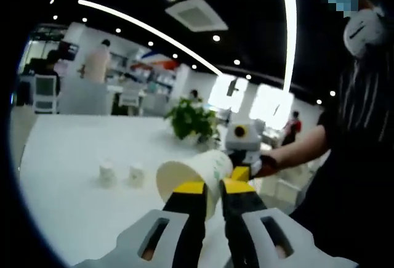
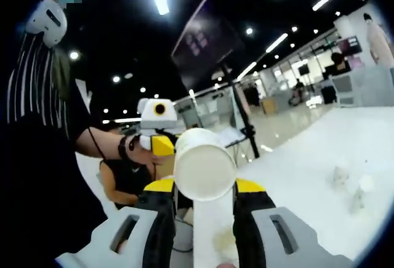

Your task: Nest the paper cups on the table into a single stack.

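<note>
Paper cup lies sideways in the air between both tools, its long axis running from one tool toward the other. In the left gripper view its open mouth faces that camera, tilted a little left, and the left tool has its yellow-tipped jaws narrowed onto the cup's rim and wall. Beyond the cup the right tool meets its far end, with a hand behind it.

In the right gripper view the cup's flat base faces the camera, and the right tool clamps the cup's sides between its jaws. The left tool sits just past it.

The white surface spreads wide and bare below, with two small white containers standing well apart from the cup. A potted plant stands near the far edge.
</note>
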Action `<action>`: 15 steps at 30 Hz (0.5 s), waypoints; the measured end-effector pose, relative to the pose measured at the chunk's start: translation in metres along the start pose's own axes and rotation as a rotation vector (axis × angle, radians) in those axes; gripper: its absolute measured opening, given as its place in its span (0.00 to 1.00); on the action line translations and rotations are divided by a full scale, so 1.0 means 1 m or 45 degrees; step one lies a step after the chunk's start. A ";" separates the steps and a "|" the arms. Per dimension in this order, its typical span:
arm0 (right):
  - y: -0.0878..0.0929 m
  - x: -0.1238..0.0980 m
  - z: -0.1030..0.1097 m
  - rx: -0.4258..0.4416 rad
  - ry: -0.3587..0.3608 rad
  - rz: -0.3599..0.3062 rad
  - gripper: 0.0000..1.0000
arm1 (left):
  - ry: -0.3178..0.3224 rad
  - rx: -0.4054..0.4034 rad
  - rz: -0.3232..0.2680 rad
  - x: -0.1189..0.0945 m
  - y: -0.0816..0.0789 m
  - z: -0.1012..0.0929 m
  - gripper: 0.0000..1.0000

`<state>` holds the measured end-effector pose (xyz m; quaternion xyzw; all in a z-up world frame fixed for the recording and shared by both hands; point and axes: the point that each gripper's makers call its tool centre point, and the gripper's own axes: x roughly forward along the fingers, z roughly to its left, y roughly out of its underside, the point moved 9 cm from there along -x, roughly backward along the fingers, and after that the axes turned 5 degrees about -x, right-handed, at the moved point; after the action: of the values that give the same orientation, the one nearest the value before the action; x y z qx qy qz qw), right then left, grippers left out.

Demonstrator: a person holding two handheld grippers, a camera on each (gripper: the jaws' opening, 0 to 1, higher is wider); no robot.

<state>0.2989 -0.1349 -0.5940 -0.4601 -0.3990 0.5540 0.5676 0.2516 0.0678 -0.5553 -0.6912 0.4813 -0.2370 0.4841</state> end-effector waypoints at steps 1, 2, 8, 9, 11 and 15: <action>0.001 0.000 0.000 -0.007 -0.001 0.007 0.31 | 0.014 -0.023 0.008 0.000 0.001 0.000 0.05; 0.001 0.000 0.000 -0.012 -0.003 0.012 0.31 | 0.027 -0.048 0.012 0.000 0.001 0.000 0.04; 0.005 -0.002 0.000 -0.101 0.006 0.094 0.28 | 0.114 0.029 0.092 0.003 0.005 -0.006 0.00; 0.005 -0.001 0.000 -0.147 0.001 0.120 0.28 | 0.126 0.042 0.114 0.004 0.005 -0.007 0.00; 0.005 0.000 0.002 -0.172 -0.003 0.135 0.27 | 0.140 0.042 0.134 0.005 0.005 -0.008 0.00; 0.008 0.000 0.004 -0.205 -0.009 0.168 0.28 | 0.157 0.033 0.177 0.005 0.004 -0.006 0.00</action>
<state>0.2933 -0.1349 -0.6004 -0.5274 -0.4130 0.5582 0.4896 0.2473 0.0609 -0.5573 -0.6341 0.5539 -0.2510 0.4776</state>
